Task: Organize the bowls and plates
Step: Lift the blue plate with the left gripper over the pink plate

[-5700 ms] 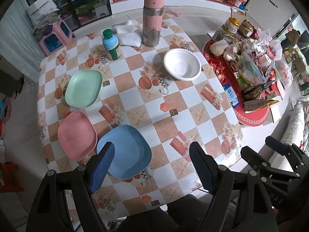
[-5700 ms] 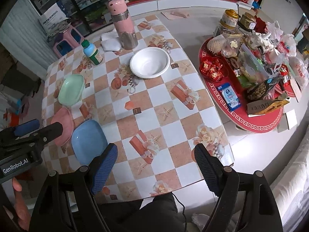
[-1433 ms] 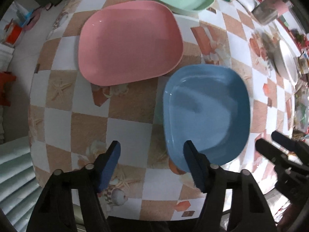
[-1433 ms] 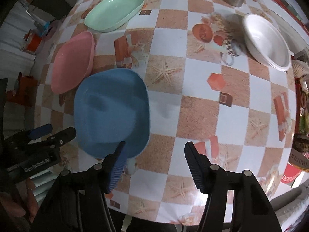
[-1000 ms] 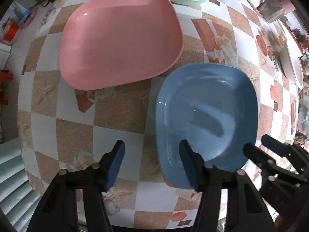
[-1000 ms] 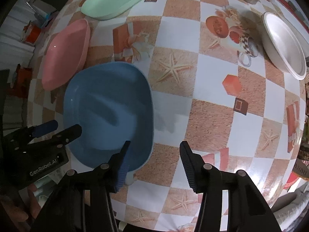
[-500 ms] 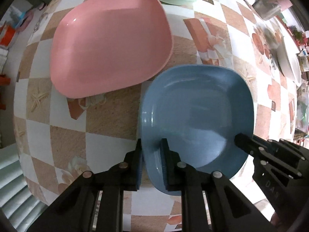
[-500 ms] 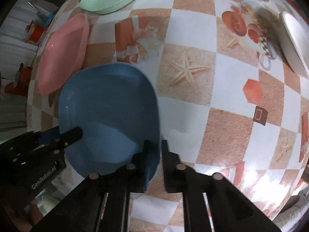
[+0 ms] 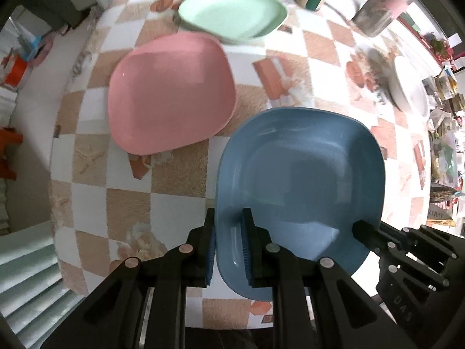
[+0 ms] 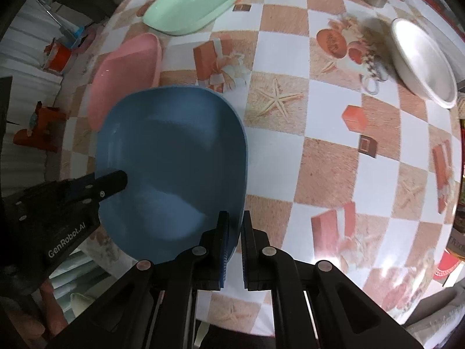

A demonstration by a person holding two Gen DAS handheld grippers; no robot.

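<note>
Left wrist view shows the left claw (image 9: 228, 242) clenched on the near-left rim of the blue plate (image 9: 302, 180), while the right claw (image 10: 234, 244) grips the opposite rim. Beyond it on the checkered bench (image 9: 180, 174) lie the pink plate (image 9: 171, 93), green plate (image 9: 232, 13) and white bowl (image 10: 421, 61).

1. Left gripper (image 9: 228, 244): black plastic linkage arms, silver round rivets at the joints, ribbed blue pads on the finger faces.
2. Right gripper (image 10: 234, 238): same black build, silver rivets, blue ribbed pads.
3. Left gripper body, seen from the right wrist camera, carries white "GenRobot.AI" lettering beside small screws.
</note>
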